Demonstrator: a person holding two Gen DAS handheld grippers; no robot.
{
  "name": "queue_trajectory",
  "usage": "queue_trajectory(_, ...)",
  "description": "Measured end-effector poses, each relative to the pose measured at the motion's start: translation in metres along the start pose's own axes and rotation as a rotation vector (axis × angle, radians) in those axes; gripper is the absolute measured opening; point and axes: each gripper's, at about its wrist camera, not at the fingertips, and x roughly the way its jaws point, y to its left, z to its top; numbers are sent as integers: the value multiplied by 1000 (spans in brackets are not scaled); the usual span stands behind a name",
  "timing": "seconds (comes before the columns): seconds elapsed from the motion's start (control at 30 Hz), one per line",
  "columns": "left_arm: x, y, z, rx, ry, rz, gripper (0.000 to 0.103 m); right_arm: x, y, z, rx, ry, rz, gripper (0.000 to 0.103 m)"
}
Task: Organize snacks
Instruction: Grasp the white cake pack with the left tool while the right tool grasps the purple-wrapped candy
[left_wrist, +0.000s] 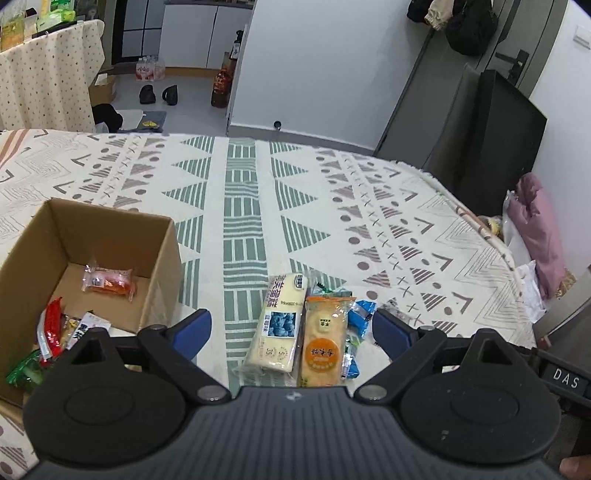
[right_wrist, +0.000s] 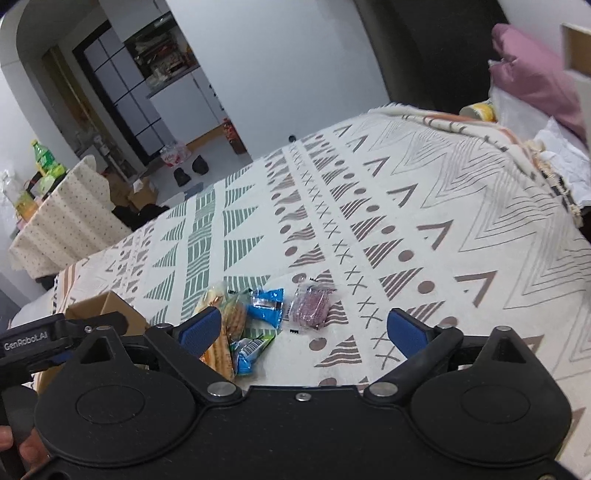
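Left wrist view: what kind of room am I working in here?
Most likely a lived-in home, not a lab. The work surface is a table under a patterned cloth, shoes sit on the floor beyond it, and bags or clothing hang by a door.

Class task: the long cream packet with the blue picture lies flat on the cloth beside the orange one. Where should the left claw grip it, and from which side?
Probably across the narrow width of the cream packet, near its middle, coming from above. It lies flat with its length running away from the open left claw. One long edge touches the orange packet, so one finger must wedge between them.
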Motion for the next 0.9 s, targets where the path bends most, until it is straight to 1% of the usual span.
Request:
queue_trajectory(0.1, 12, -1, -1, 5, 14, -4, 90, 10, -1, 1, 2, 21, 13, 89)
queue_trajectory(0.2, 26, -3, -2, 10, 35, -5, 82, 20, -3, 2, 4, 38, 19, 84)
queue_trajectory(0.33, 44, -1, -3, 18, 59, 7, 61, 37, -5, 5, 18, 58, 20, 79)
queue_trajectory(0.37, 48, 0, -3, 14, 67, 11, 58, 42, -5, 6, 19, 64, 19, 79)
queue_trajectory(0.43, 57, 4, -5, 4, 82, 20, 56, 50, -4, 7, 17, 75, 18, 79)
queue_trajectory(0.57, 73, 12, -8, -18, 110, 28, 56, 68, -2, 6, -1, 102, 12, 78)
queue_trajectory(0.63, 80, 16, -9, -34, 119, 32, 56, 78, 0, 6, -14, 115, 7, 76)
queue_trajectory(0.77, 93, 23, -10, -68, 140, 14, 56, 94, 1, 5, -37, 129, -7, 74)
queue_trajectory(0.9, 104, 23, -13, -66, 151, 8, 59, 105, 1, 4, -49, 140, -18, 73)
